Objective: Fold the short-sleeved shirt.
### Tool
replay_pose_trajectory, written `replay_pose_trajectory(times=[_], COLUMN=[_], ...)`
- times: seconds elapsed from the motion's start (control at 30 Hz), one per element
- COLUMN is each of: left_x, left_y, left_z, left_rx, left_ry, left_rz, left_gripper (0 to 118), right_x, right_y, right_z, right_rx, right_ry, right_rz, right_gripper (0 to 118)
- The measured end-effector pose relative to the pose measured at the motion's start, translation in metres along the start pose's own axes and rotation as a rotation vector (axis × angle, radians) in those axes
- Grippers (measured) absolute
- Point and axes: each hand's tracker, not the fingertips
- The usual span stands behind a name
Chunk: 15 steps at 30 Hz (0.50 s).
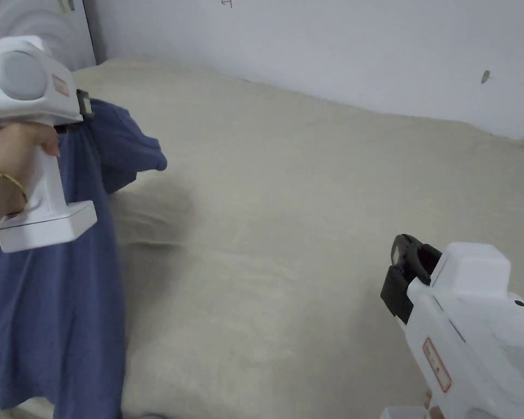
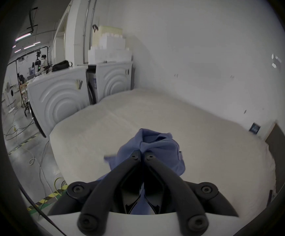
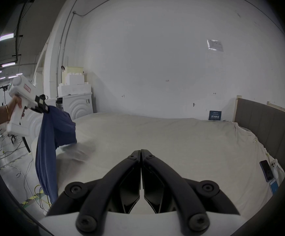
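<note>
Beige bed against white wall. Left gripper raised, clamped on hanging blue shirt. Right gripper closed on nothing, above bed.

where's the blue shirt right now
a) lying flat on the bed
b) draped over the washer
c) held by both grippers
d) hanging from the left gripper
d: the left gripper is shut on a bunch of the shirt, which hangs down in the air by the edge of the bed, while the right gripper is shut on nothing.
</note>
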Motion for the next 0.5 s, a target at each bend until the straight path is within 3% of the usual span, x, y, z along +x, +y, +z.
replay_pose_trajectory(times=[0.5], left_x=[0.133], left_y=[0.135], left_z=[0.152], left_rx=[0.353], left_ry=[-0.331], left_rz=[-0.131], left_gripper=[0], right_x=[0.049], right_y=[-0.008], right_z=[0.075], right_rx=[0.068], right_ry=[-0.129], right_rz=[-0.083], right_gripper=[0])
